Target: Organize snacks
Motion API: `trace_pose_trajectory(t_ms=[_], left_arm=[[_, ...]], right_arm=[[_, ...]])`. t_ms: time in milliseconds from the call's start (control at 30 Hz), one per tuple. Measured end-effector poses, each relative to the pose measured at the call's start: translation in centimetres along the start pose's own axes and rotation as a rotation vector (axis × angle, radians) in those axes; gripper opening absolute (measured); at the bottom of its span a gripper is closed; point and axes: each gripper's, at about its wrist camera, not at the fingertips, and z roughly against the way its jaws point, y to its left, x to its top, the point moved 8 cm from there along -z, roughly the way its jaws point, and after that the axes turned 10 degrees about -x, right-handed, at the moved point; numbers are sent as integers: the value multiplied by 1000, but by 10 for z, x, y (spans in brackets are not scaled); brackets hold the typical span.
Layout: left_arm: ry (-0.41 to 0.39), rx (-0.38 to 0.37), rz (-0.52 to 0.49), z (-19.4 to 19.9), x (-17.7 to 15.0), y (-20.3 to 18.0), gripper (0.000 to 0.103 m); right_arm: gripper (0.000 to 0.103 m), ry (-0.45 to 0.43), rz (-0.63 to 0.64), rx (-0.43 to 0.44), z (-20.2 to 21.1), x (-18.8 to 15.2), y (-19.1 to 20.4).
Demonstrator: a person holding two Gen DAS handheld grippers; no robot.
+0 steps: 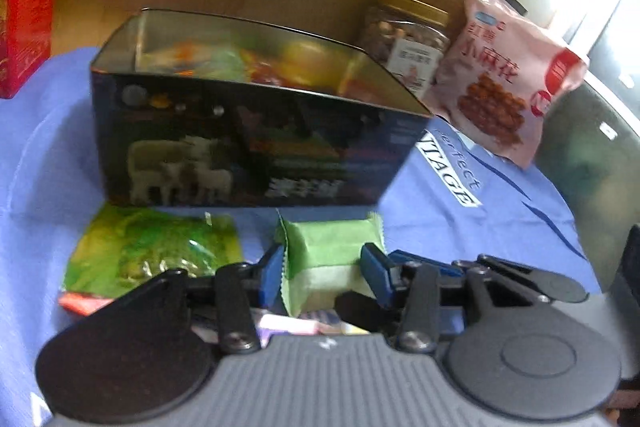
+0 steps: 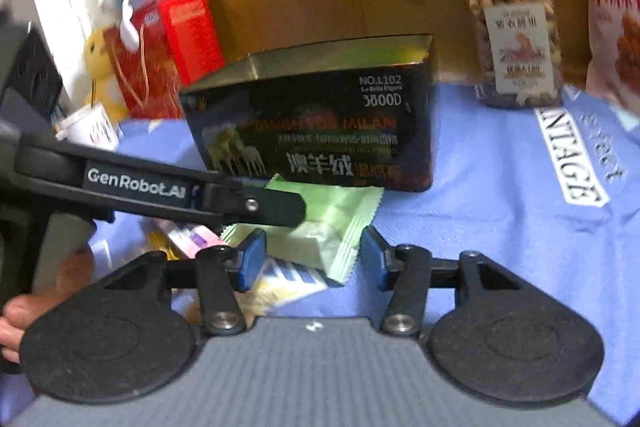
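Blue cloth [image 1: 36,147] covers the table, and on it, straight ahead of both claws, stands the open dark tin box [image 1: 248,131], already partly filled with bright wrappers. Loose snacks remain outside it: a pale green snack packet [image 1: 332,251] lies between the part-open pads of the left gripper [image 1: 324,267], which do not visibly press it; a shiny green bag [image 1: 152,251] lies to that claw's left. The right gripper [image 2: 314,259], also part open and empty, hovers over the same green packet, with the left claw's arm crossing just beyond its left pad. Room here is tight; the box's near wall rises close ahead. A nut jar [image 2: 516,31] and pink snack bag [image 1: 504,75] stand beyond to the right.
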Motion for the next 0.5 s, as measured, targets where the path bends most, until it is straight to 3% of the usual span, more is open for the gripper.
trace_pose_trajectory(t_ms=[67, 167, 367, 433, 500], left_arm=[[7, -28, 19, 1, -4, -8, 41], [22, -79, 30, 1, -15, -26, 38], [-17, -119, -70, 6, -38, -71, 38], [21, -100, -81, -6, -47, -75, 44], [-11, -81, -114, -12, -50, -76, 50]], right_arm=[[48, -5, 17, -31, 9, -5, -5], [47, -19, -13, -66, 29, -15, -18], [49, -73, -67, -102, 70, -37, -36], [50, -49, -67, -109, 68, -48, -42], [52, -79, -102, -74, 72, -49, -49]])
